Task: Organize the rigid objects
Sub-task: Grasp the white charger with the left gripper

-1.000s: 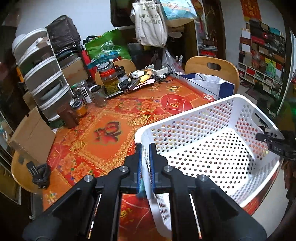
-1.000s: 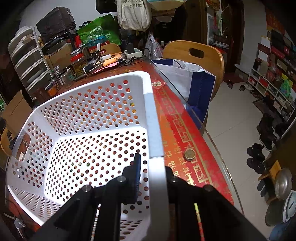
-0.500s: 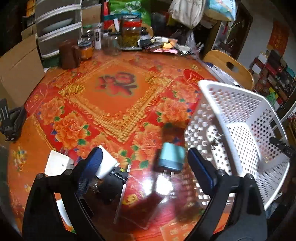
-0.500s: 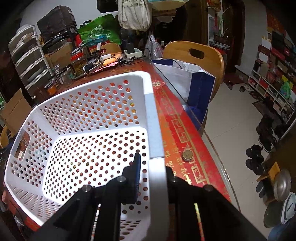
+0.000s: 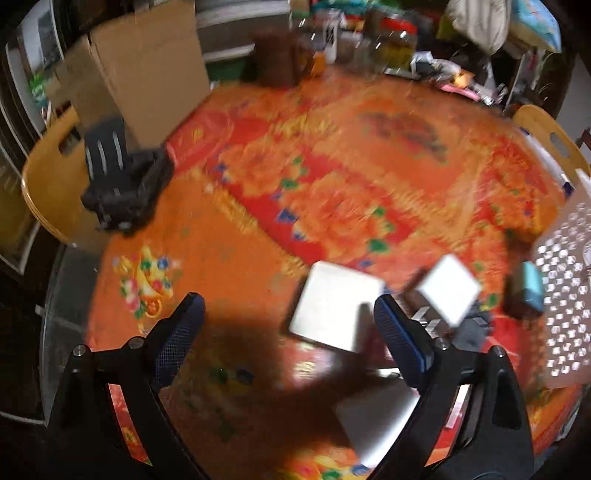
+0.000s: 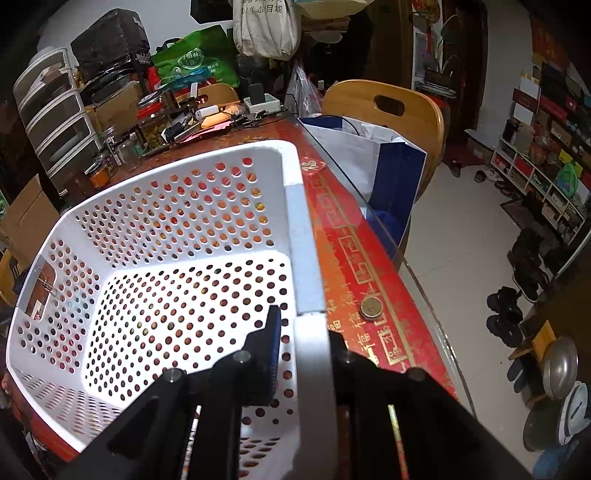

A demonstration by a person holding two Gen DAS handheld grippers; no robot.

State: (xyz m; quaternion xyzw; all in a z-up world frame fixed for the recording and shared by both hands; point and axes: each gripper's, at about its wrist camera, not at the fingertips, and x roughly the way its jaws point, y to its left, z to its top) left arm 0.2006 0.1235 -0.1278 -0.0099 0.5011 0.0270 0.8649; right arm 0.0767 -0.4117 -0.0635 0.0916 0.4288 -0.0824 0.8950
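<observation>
The right tool [image 6: 301,332] is clamped on the rim of the white basket [image 6: 177,236], which sits on the worktop [image 6: 354,258]. The left tool [image 5: 288,325] gapes wide with nothing gripped; a flat white box [image 5: 332,306] lies just ahead between its fingers, a white cube [image 5: 448,290] beyond its right finger.

Cloth bag [image 6: 264,27] hanging at the back: dark printed characters, partly readable as 生态目城
Red tablecloth border [image 6: 364,280]: repeated gold 福 characters
Red tag [image 6: 312,166] on table edge: gold 福
Left wrist view: too blurred to read anything
</observation>
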